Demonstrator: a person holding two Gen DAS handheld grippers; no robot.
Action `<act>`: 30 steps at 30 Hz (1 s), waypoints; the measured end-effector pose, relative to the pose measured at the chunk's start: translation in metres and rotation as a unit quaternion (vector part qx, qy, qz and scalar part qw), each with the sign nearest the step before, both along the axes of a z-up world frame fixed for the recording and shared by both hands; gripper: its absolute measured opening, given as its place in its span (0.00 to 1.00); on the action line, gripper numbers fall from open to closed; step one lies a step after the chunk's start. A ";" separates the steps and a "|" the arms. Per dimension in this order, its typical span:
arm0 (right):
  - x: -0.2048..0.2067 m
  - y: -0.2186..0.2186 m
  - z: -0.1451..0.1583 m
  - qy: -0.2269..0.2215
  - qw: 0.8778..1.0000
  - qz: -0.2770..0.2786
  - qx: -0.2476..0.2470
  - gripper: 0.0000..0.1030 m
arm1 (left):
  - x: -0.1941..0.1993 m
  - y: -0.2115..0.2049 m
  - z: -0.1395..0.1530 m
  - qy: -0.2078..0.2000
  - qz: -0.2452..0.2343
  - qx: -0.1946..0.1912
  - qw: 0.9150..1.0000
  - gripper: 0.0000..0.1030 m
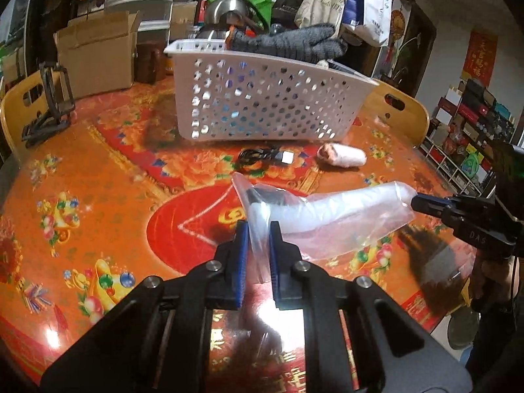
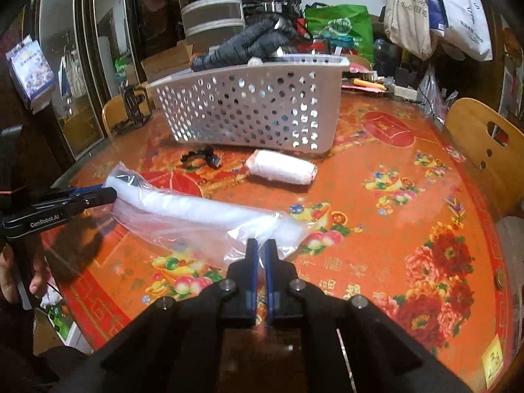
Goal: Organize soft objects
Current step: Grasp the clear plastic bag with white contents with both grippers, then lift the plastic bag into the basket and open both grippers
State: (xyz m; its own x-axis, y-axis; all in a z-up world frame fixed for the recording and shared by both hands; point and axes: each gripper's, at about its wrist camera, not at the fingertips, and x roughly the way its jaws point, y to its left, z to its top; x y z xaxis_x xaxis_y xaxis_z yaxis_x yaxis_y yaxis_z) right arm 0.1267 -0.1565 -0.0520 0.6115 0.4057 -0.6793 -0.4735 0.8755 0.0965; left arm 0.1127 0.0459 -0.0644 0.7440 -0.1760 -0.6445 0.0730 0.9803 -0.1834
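So both grippers are clamped on the clear plastic bag (image 1: 330, 226) with a white roll inside, left gripper (image 1: 258, 229) at one end, right gripper (image 2: 261, 245) at the other, just above the table (image 1: 114, 196), and it looks light, floppy and slippery, so pinching the film edges seems sensible.

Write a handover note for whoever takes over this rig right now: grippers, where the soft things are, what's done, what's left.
Left gripper: shut on one end of the clear plastic bag holding a white roll.
Right gripper: shut on the bag's other end; the bag is stretched between the two above the table.
White basket: behind the bag, grey knitted gloves already in it.
Rolled white cloth: loose on the table in front of the basket, beside a black cable.
Left: probably bag and rolled cloth into the basket.
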 end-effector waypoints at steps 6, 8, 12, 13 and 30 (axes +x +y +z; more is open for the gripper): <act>-0.001 -0.005 0.007 -0.009 1.000 -0.005 0.009 0.03 | -0.003 -0.004 0.006 -0.007 -0.005 0.002 1.000 0.11; -0.001 -0.007 0.009 -0.010 1.000 -0.007 0.011 0.03 | -0.003 -0.004 0.006 -0.007 -0.004 -0.001 1.000 0.10; -0.002 -0.004 0.009 -0.009 1.000 -0.004 0.010 0.03 | -0.004 -0.002 0.007 -0.009 -0.002 -0.002 1.000 0.11; -0.002 -0.004 0.009 -0.010 1.000 -0.004 0.010 0.03 | -0.005 -0.002 0.009 -0.011 -0.001 -0.003 1.000 0.10; 0.009 0.012 0.081 -0.078 0.997 0.015 -0.004 0.02 | 0.012 0.010 0.088 -0.071 0.001 -0.007 0.997 0.10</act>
